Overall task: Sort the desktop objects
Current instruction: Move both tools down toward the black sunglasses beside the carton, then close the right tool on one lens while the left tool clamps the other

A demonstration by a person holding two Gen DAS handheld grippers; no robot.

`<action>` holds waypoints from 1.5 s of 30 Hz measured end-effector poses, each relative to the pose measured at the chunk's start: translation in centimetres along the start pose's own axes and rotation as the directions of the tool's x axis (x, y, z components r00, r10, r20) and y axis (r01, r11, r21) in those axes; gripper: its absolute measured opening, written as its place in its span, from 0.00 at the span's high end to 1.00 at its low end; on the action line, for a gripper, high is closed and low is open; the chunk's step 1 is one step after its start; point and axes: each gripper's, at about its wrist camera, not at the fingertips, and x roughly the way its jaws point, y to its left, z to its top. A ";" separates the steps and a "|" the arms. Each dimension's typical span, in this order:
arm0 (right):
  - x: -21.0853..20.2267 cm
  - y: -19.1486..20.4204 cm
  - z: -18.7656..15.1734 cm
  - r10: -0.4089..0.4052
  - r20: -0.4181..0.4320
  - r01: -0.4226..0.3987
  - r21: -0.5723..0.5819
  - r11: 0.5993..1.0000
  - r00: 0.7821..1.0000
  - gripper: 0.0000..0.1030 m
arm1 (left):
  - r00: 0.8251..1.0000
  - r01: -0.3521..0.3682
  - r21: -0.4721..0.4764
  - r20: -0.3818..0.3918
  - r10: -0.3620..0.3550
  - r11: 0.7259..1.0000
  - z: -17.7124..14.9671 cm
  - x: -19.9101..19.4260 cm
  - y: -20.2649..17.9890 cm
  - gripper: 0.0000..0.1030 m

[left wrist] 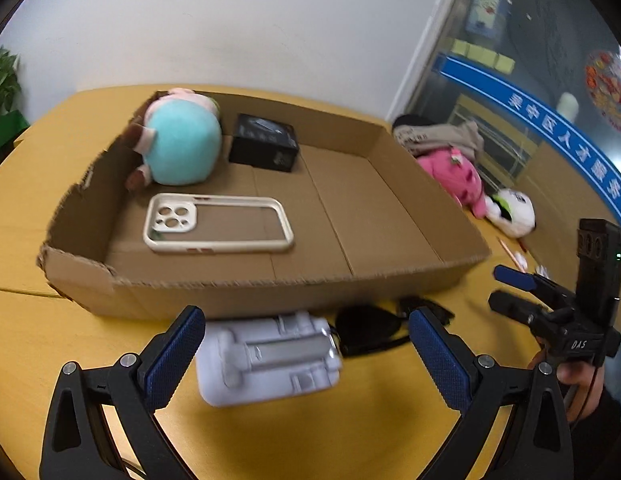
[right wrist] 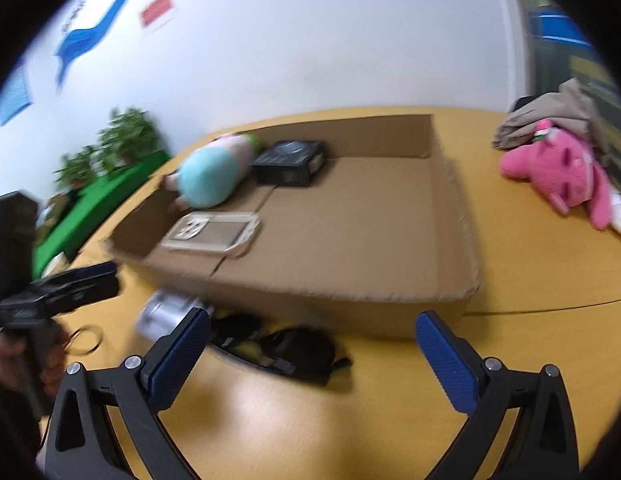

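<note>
A shallow cardboard tray (left wrist: 390,284) (right wrist: 450,216) holds a teal and pink plush toy (left wrist: 182,148), a small black box (left wrist: 264,142) and a cream phone case (left wrist: 218,222). In front of the tray on the yellow table lie a white plastic gadget (left wrist: 266,360) (right wrist: 166,314) and black sunglasses (left wrist: 366,328) (right wrist: 294,350). My left gripper (left wrist: 306,356) is open, with the white gadget between its fingers, close to the left pad and not gripped. My right gripper (right wrist: 314,360) is open just above the sunglasses, empty.
On the table right of the tray lie a pink plush (left wrist: 454,176) (right wrist: 558,172), a white plush (left wrist: 510,212) and a heap of clothes (right wrist: 550,116). Thin pens (left wrist: 510,252) lie near the tray's right corner. Green plants (right wrist: 122,140) stand beyond the table's left edge.
</note>
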 end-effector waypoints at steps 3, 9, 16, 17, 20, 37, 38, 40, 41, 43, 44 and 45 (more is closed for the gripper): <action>2.2 0.8 -1.8 0.017 -0.133 -0.029 -0.093 0.995 0.991 0.01 | 0.999 0.022 0.004 -0.029 -0.022 1.000 -0.9 0.4 -0.5 0.00; 4.9 4.2 -2.1 -0.021 -0.217 -0.054 -0.335 0.941 0.976 0.02 | 0.997 0.044 -0.027 -0.056 -0.045 0.999 -2.2 0.5 -0.4 0.00; 8.6 5.2 -1.1 -0.028 -0.317 -0.119 -0.434 0.893 0.948 0.32 | 0.997 0.045 -0.041 -0.057 -0.047 0.998 -3.0 -0.2 0.0 0.00; 8.9 5.2 -1.4 -0.035 -0.338 -0.123 -0.437 0.891 0.940 0.38 | 0.997 0.045 -0.043 -0.061 -0.047 0.998 -3.1 -0.2 0.1 0.00; 8.5 5.8 -2.1 0.001 -0.375 -0.162 -0.398 0.903 0.927 0.42 | 0.995 0.061 -0.056 -0.070 -0.065 0.997 -3.4 -0.2 0.5 0.00; 3.8 7.2 -6.3 0.188 -0.335 -0.225 -0.073 0.972 0.923 0.45 | 0.849 0.410 -0.354 -0.189 -0.494 0.841 -4.8 4.5 -0.9 0.09; 3.6 7.2 -6.5 0.198 -0.331 -0.233 -0.070 0.970 0.923 0.45 | 0.845 0.409 -0.366 -0.194 -0.498 0.836 -5.0 4.8 -1.0 0.14; 3.3 7.6 -6.9 0.218 -0.330 -0.256 -0.074 0.964 0.918 0.44 | 0.852 0.382 -0.377 -0.211 -0.480 0.844 -5.3 5.3 -1.2 0.19; 3.2 7.8 -7.1 0.217 -0.331 -0.259 -0.088 0.962 0.918 0.44 | 0.858 0.367 -0.374 -0.218 -0.466 0.852 -5.5 5.4 -1.3 0.25; 3.0 8.2 -7.2 0.218 -0.335 -0.266 -0.103 0.958 0.917 0.44 | 0.865 0.342 -0.359 -0.241 -0.440 0.868 -5.7 5.6 -1.6 0.44; 3.0 8.3 -7.3 0.222 -0.336 -0.270 -0.104 0.957 0.915 0.45 | 0.869 0.329 -0.346 -0.254 -0.425 0.879 -5.8 5.7 -1.8 0.56; 3.0 8.4 -7.4 0.221 -0.334 -0.270 -0.107 0.957 0.916 0.45 | 0.872 0.318 -0.332 -0.264 -0.411 0.888 -5.9 5.7 -1.9 0.60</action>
